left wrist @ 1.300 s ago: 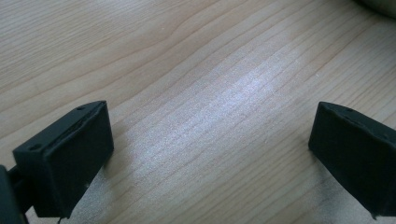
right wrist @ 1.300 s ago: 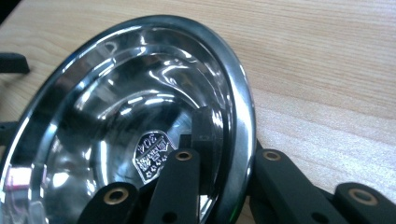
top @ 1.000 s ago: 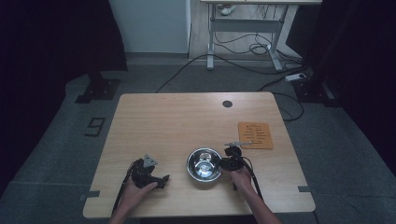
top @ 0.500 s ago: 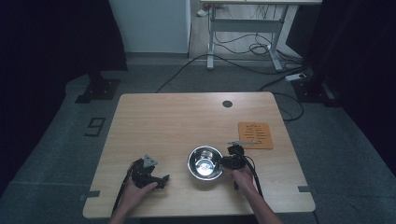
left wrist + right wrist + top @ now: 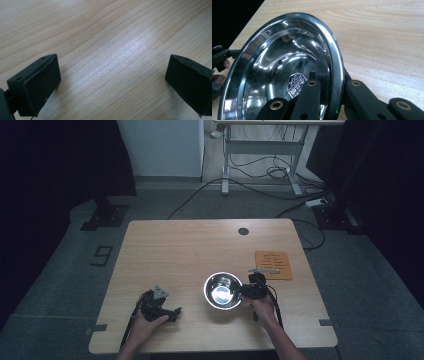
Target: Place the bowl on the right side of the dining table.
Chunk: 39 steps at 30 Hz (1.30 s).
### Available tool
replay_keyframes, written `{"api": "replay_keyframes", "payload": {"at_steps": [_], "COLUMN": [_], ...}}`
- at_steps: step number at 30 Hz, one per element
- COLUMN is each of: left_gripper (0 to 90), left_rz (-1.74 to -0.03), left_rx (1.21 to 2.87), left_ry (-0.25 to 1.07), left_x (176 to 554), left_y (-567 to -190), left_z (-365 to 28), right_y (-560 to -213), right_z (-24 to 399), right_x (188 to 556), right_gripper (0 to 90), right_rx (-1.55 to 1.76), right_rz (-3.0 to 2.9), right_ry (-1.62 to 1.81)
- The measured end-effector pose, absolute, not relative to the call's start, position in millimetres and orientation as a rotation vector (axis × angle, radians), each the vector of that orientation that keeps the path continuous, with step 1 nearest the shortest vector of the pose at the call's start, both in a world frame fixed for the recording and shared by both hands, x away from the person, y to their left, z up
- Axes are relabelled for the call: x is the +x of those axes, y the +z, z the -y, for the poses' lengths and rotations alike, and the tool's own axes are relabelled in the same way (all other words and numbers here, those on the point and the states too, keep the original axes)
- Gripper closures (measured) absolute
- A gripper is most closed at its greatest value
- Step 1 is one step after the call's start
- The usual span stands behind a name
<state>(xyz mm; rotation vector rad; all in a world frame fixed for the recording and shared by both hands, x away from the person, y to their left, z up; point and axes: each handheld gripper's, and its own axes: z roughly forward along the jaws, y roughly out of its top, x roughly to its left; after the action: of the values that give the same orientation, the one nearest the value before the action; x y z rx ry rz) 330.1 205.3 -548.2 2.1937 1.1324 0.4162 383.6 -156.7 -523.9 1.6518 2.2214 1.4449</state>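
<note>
Because our right gripper (image 5: 248, 291) pinches only the steel bowl (image 5: 223, 290) by its right rim, we judge it may slip or tip, while our left gripper (image 5: 172, 312) rests with jaws apart on the table (image 5: 190, 245).

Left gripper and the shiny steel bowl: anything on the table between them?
Nothing; in the high view only bare light wooden tabletop separates the left gripper from the shiny steel bowl, whose rim the right gripper clamps.
</note>
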Motion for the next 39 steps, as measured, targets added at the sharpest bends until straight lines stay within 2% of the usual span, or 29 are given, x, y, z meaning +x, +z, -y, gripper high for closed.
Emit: {"api": "replay_keyframes", "payload": {"at_steps": [39], "left_gripper": [0.0], "left_rz": [-1.128], "left_rx": [2.195], "left_ry": [0.414], "left_x": [331], "left_y": [-548], "left_z": [-205], "right_y": [-501], "right_z": [187], "right_x": [391], "right_gripper": [86.4], "right_rx": [1.643], "right_rz": [-2.11], "right_ry": [1.542]}}
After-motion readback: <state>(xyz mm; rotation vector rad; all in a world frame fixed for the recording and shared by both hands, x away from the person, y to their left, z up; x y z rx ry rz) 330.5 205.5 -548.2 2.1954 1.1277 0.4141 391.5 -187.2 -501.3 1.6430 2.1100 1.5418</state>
